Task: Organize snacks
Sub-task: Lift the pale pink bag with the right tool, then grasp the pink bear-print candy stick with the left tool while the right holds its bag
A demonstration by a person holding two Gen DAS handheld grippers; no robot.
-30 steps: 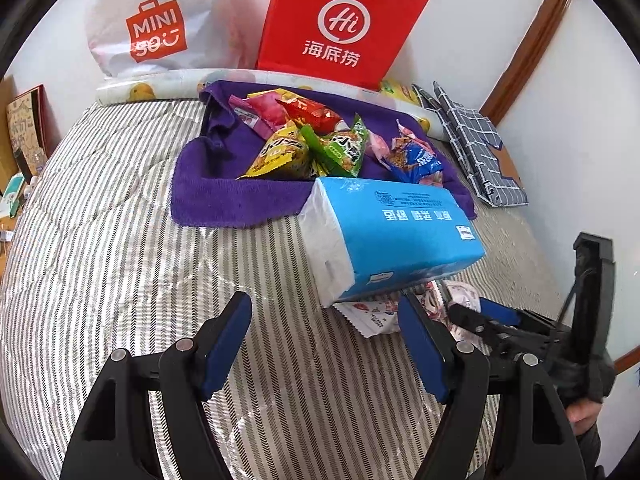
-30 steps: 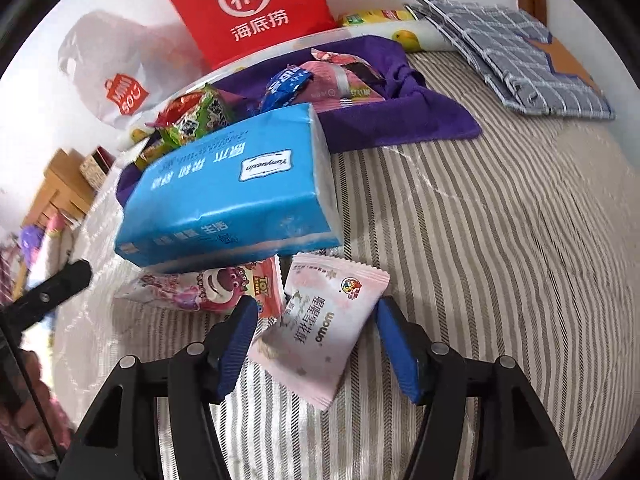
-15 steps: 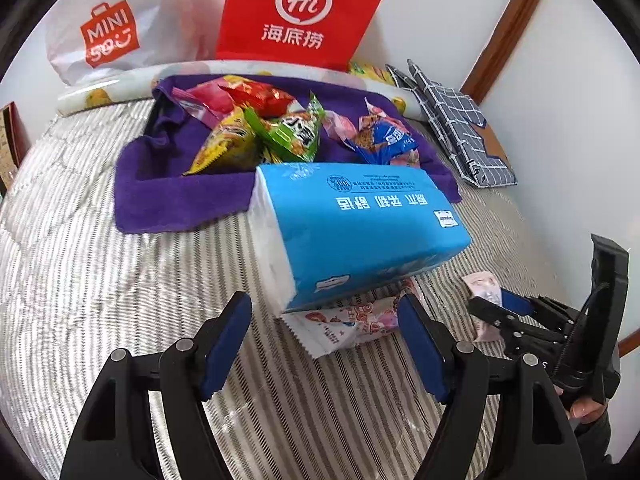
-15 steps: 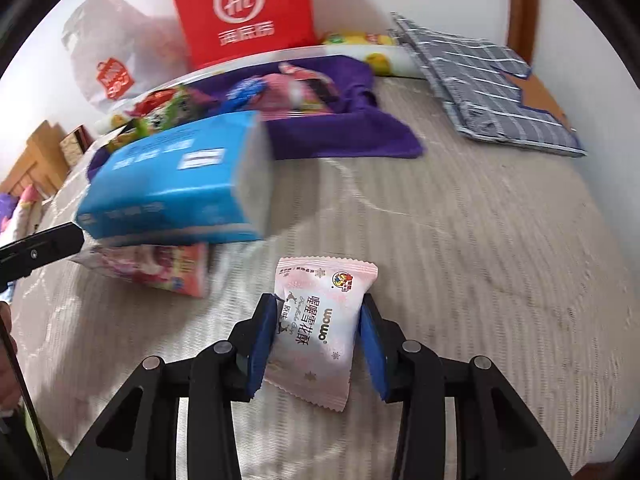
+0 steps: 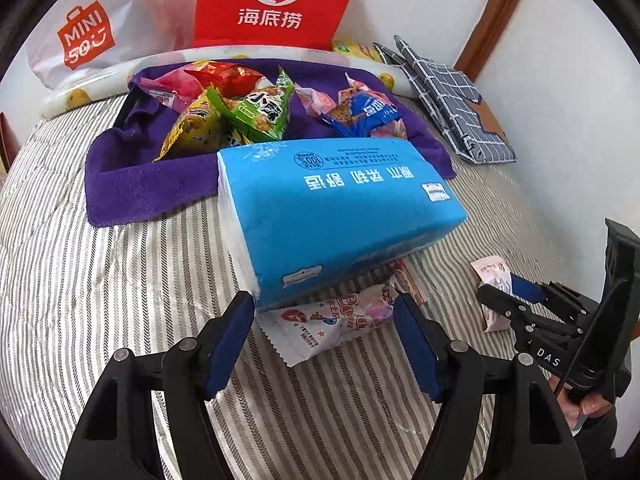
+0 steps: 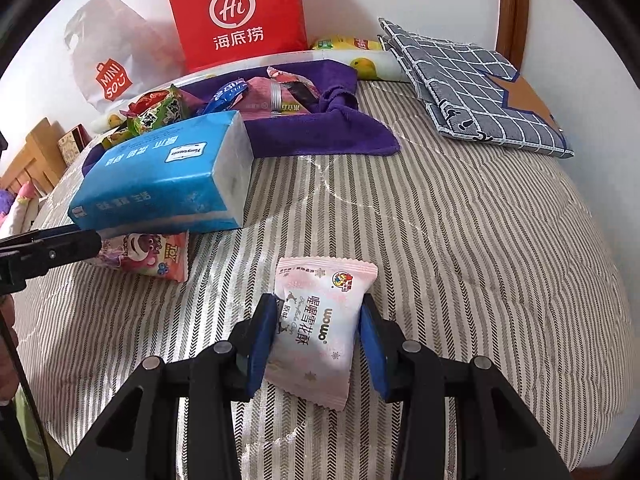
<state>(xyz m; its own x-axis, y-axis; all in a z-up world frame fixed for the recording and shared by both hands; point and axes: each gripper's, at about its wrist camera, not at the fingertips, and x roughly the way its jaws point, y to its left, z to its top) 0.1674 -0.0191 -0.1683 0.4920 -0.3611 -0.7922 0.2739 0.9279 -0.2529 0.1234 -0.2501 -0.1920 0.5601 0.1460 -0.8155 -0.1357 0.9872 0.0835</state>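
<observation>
My right gripper [image 6: 318,326] is shut on a pale pink snack packet [image 6: 320,320] and holds it just over the striped bed; the packet also shows in the left wrist view [image 5: 494,280]. My left gripper [image 5: 324,332] is open, its fingers either side of a pink cartoon snack packet [image 5: 328,324] that lies half under a blue tissue pack [image 5: 340,208]. That packet also shows in the right wrist view [image 6: 148,254]. Several snack bags [image 5: 248,108] lie piled on a purple towel [image 5: 152,184] behind the tissue pack.
A red paper bag [image 5: 276,0] and a white Miniso bag [image 5: 88,28] stand against the back wall. A folded grey checked cloth [image 6: 480,88] lies at the back right. The bed's right edge runs near the wall [image 5: 560,120].
My right gripper closed on the pale pink packet and drew it right, away from the tissue pack. My left gripper moved forward to the cartoon packet, still open.
</observation>
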